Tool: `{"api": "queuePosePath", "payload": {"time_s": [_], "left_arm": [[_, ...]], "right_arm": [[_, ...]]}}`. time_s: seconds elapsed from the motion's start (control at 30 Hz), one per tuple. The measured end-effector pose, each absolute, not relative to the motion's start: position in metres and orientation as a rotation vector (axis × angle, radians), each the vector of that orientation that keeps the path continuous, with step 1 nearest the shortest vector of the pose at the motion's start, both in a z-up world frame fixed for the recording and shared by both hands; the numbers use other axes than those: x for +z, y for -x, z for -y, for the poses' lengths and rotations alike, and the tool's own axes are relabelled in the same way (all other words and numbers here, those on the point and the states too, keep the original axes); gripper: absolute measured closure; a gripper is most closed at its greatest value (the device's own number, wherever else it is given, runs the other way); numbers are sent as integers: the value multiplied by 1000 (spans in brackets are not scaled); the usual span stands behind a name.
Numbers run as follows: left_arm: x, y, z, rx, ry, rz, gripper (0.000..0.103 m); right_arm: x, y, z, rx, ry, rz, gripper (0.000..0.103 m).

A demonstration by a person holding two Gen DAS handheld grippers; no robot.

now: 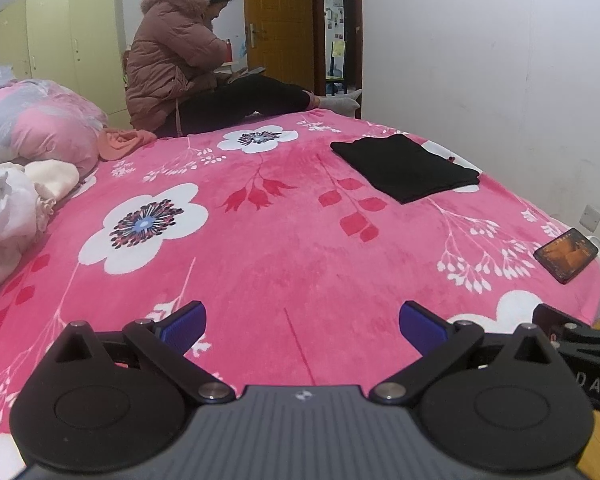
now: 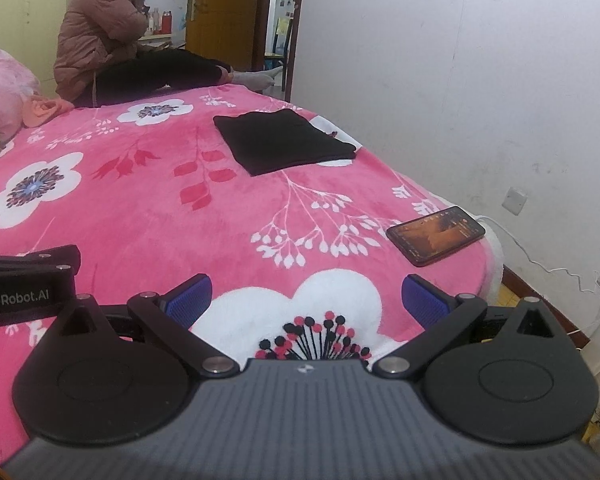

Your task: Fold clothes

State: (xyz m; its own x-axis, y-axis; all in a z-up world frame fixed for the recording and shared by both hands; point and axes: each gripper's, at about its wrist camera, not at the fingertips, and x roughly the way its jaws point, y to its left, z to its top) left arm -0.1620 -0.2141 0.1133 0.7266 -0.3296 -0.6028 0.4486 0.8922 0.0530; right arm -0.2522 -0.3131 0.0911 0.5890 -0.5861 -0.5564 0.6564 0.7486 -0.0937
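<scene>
pink plush blanket (image 1: 284, 240) with white flowers covers the bed, and both grippers hover low over its near end, side by side. left gripper (image 1: 302, 322) has its jaws spread wide, nothing between the blue pads (image 1: 188, 320). right gripper (image 2: 306, 300) is the same, released and empty, its pads (image 2: 422, 300) over a big white flower (image 2: 300, 304). the left gripper's body shows at the left edge of the right view, the right one's at the right edge of the left view.

black garment (image 2: 284, 142) lies folded flat into a neat rectangle, far side of the bed toward the wall, well apart from both grippers. nothing lies between it and them but bare blanket.

phone (image 2: 436, 234), screen lit, lies near the bed's right edge, just ahead of the right gripper, a white cable (image 2: 540, 264) trailing down to a wall socket. on the left, crumpled clothes (image 1: 16, 204) are heaped beside a pink quilt (image 1: 36, 120), with an orange cloth (image 1: 124, 142) beyond.

a person in a padded coat (image 1: 168, 52) sits on the far edge, facing away toward the open door (image 1: 278, 20). pale wardrobes (image 1: 60, 28) stand behind.
</scene>
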Motion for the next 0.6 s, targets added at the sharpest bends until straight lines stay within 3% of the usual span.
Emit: {"api": "queuePosePath", "payload": {"time_s": [0.6], "left_arm": [[119, 133, 218, -422, -192, -619, 0]], "right_arm": [[102, 221, 319, -712, -109, -592, 1]]}}
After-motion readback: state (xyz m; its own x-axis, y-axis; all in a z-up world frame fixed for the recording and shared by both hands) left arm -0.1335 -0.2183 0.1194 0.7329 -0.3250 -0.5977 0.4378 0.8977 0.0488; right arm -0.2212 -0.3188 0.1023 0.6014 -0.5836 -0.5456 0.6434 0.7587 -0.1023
